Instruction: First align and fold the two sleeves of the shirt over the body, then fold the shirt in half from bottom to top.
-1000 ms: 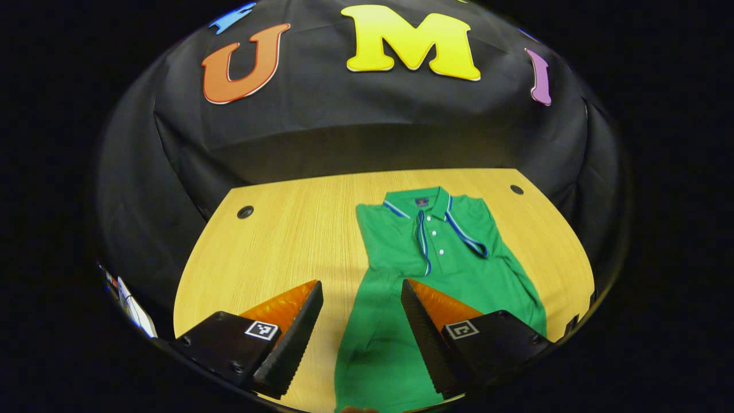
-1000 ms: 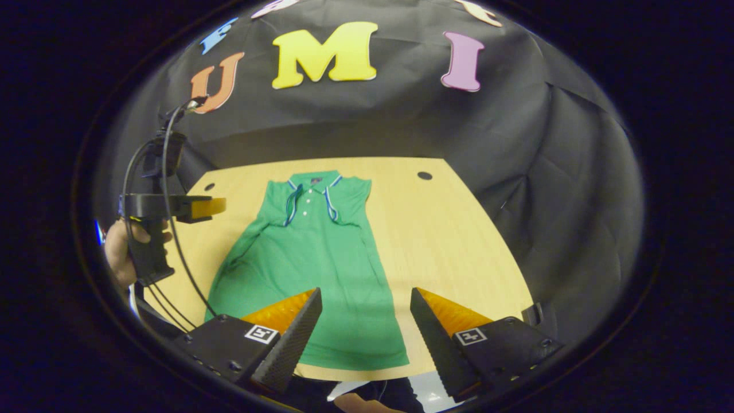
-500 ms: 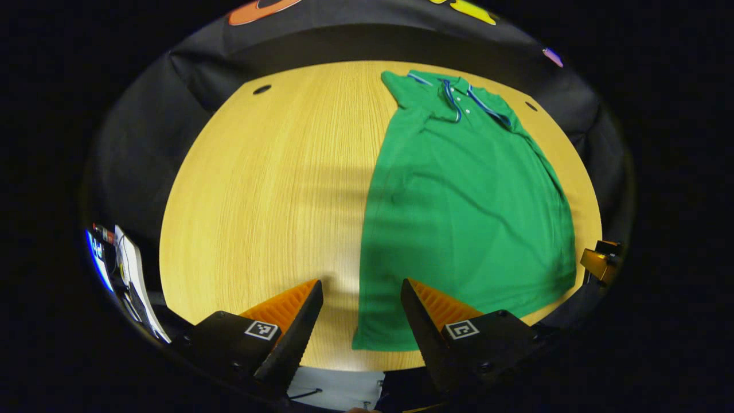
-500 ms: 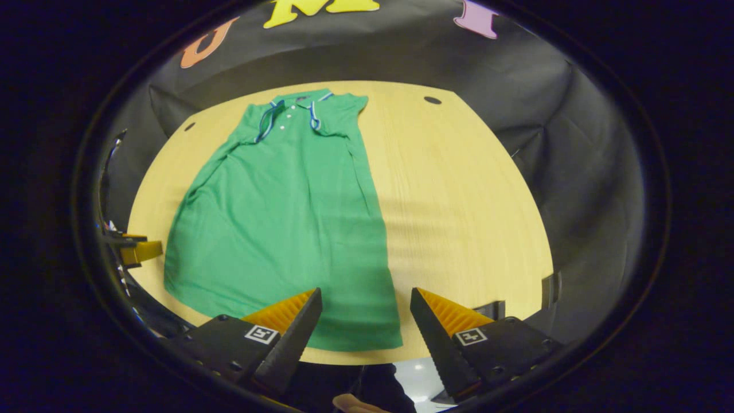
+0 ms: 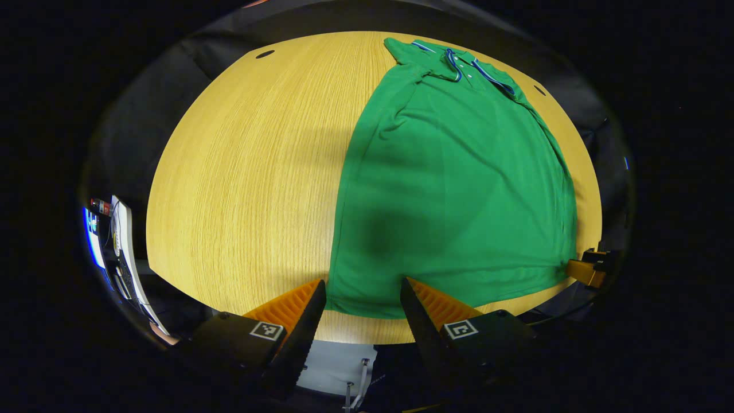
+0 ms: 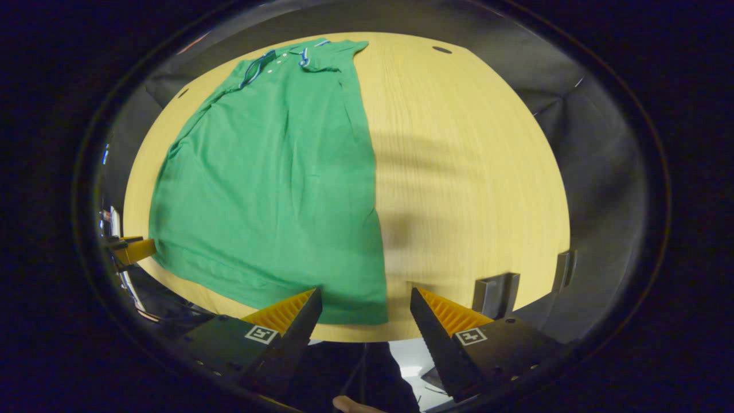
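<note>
With sleeves already folded in, the shirt (image 5: pixel 453 189) lies flat on the table (image 5: pixel 246 172), and the left gripper (image 5: pixel 362 298) and right gripper (image 6: pixel 365 307) hover agape, empty, at its hem corners, seemingly lined up for the bottom-to-top fold.

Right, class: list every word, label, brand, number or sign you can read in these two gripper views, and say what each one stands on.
No readable words or numbers.
Left gripper: square coded markers on both fingers, a pattern, not text.
Right gripper: the same kind of markers, no text.
Green shirt: the patch inside the collar is too small to read.
Wooden table: no writing on it.
</note>
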